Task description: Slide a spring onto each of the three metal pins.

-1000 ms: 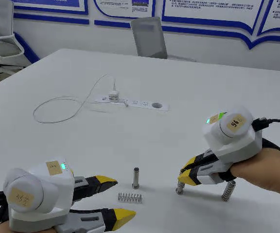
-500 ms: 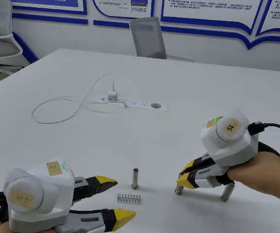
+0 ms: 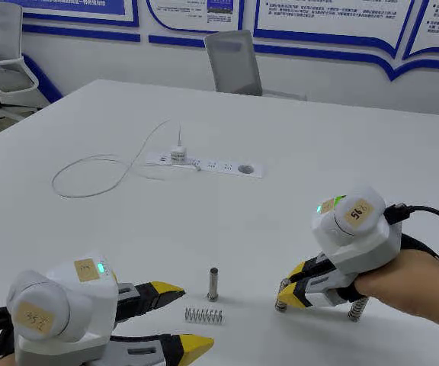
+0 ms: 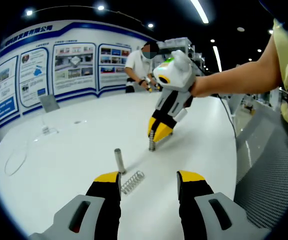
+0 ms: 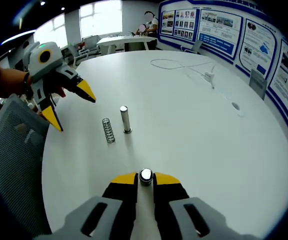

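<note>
Three pins: a bare pin [image 3: 213,283] beside the loose spring [image 3: 204,315]; a second pin [image 5: 145,175] pinched in the narrow jaws of the right gripper [image 5: 145,179]; a third pin [image 3: 354,309] half hidden behind it; left gripper [image 4: 149,176] gapes wide

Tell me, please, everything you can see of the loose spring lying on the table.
The loose spring is a short coil of bright metal wire, lying on its side on the white table, on no pin. It rests close beside the bare upright pin, apart from it, and just ahead of the open left tongs, which do not grip it.
</note>
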